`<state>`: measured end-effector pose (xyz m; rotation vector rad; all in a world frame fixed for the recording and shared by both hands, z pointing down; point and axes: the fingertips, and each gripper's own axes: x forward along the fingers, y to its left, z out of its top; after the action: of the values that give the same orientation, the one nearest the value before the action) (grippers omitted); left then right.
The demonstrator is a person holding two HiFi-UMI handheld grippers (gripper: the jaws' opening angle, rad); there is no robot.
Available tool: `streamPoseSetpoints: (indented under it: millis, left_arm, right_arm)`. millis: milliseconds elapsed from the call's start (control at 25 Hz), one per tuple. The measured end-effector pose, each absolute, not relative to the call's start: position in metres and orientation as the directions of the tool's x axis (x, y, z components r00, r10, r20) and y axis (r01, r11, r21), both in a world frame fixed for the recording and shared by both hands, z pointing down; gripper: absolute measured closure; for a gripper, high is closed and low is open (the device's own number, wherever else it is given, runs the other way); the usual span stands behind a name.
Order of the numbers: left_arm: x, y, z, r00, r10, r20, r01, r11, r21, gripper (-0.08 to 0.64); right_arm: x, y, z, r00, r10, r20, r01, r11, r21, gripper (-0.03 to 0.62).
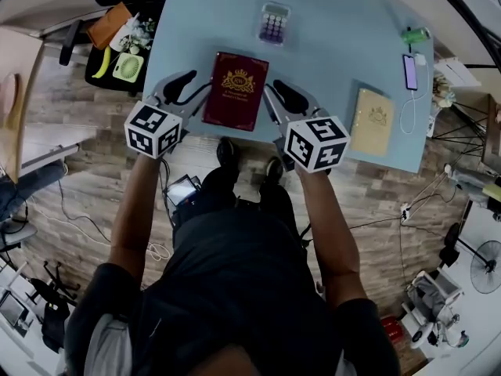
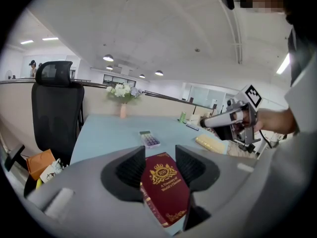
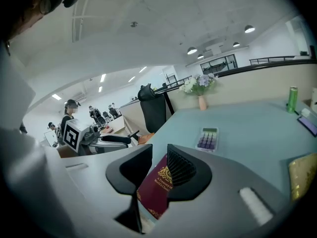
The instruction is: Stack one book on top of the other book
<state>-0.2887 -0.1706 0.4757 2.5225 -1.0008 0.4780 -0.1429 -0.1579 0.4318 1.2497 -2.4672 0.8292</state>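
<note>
A dark red book (image 1: 235,91) with a gold crest lies flat near the front edge of the light blue table (image 1: 329,45). A tan book (image 1: 373,121) lies flat to its right, near the same edge. My left gripper (image 1: 190,84) is at the red book's left side and my right gripper (image 1: 275,92) at its right side, both angled inward. In the left gripper view the red book (image 2: 166,190) shows in the gap of the open left gripper (image 2: 161,157). My right gripper (image 3: 159,155) stands open more narrowly, with the red book (image 3: 156,185) showing in its gap. Contact is unclear.
A calculator (image 1: 274,23) lies behind the red book. A phone (image 1: 410,71) on a cable and a green can (image 1: 415,35) sit at the table's right edge. A vase of flowers (image 2: 122,95) stands at the far side, and a black chair (image 2: 57,113) stands left of the table.
</note>
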Motion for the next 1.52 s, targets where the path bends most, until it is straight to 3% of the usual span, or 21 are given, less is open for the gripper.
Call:
streamPoseSetpoints:
  millis: [880,1520]
  left_arm:
    - [-0.287,-0.184,0.616,0.669,-0.446,0.594,-0.719,-0.592,0.365,0.337]
    - [-0.272,-0.189,0.647,0.691,-0.453,0.563,-0.718,-0.517,0.466,0.333]
  right_arm:
    - [-0.134,-0.176,0.610,-0.516,-0.529,0.674,-0.856,0.278,-0.437,0.454]
    - [-0.142,-0.179,0.640,-0.594,-0.526,0.609,-0.776,0.175,-0.605,0.473]
